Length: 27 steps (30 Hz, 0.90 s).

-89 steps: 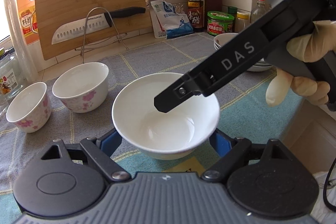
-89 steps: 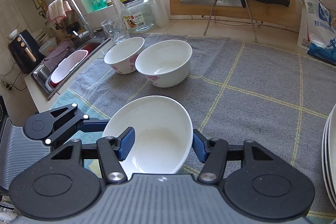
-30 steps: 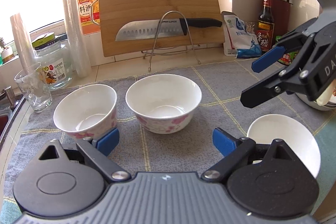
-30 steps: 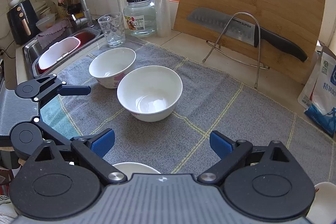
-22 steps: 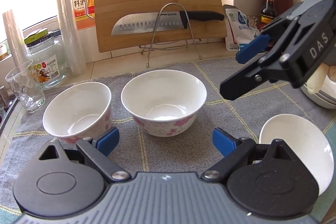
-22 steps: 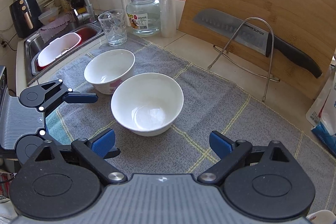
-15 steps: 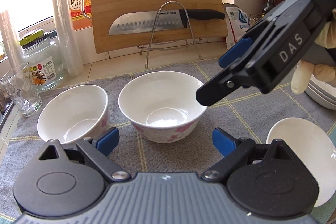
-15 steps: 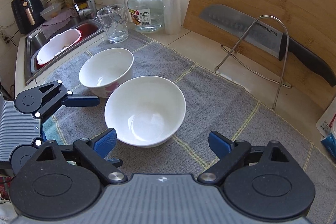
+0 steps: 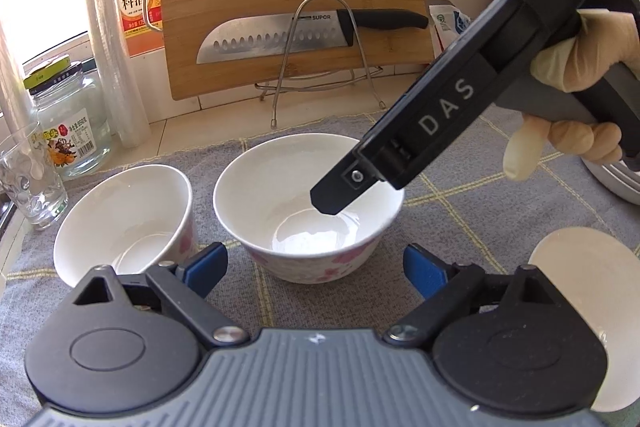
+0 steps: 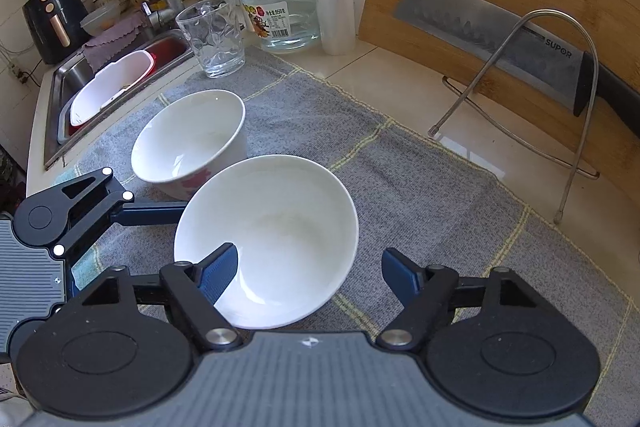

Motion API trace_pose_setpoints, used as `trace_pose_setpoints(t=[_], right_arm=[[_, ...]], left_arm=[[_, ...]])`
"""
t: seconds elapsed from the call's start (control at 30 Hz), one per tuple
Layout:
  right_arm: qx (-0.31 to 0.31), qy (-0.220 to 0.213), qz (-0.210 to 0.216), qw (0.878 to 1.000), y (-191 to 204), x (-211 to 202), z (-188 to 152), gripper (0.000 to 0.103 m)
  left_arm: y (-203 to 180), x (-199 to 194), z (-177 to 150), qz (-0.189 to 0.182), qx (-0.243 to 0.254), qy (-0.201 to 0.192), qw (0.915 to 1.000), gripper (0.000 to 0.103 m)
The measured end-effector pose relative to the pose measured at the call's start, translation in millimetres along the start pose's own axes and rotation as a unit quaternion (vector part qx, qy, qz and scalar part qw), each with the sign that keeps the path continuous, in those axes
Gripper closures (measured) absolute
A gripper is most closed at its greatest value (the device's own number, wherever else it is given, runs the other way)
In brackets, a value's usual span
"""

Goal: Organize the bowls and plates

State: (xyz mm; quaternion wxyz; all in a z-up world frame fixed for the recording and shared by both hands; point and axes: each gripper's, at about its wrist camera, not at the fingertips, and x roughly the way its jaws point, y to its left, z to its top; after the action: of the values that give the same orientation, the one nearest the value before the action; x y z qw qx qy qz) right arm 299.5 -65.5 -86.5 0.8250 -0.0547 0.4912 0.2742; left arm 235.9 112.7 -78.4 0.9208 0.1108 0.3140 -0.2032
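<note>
Nothing is nested yet: two floral bowls and a plain white bowl (image 9: 576,291), lower right, sit apart on the tabletop (image 10: 420,195). The right hand-held gripper (image 10: 310,273) is closing over the middle floral bowl (image 10: 276,227)'s rim, one pad inside. The left hand-held gripper (image 9: 316,265) hangs open and empty beside the smaller floral bowl (image 9: 120,219).

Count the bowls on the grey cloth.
3. A flowered bowl at left near the drinking glass; a wider flowered bowl in the middle, under the right gripper; a plain white bowl at the right edge. The stack behind it may hide more.
</note>
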Motion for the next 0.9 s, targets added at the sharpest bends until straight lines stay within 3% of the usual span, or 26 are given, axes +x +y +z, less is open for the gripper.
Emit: trace_pose_setpoints(t=[0.57,0.9], right_arm=[[0.011,-0.006,0.017,1.000,-4,12,10,0.041],[0.014,-0.002,0.013,1.000,-1,11,8,0.041]], left_arm=[[4,3,3,-0.005,0.005,-0.006,1.0000,0.014],[7,4,5,-0.007,-0.004,-0.006,0.9999,0.015]])
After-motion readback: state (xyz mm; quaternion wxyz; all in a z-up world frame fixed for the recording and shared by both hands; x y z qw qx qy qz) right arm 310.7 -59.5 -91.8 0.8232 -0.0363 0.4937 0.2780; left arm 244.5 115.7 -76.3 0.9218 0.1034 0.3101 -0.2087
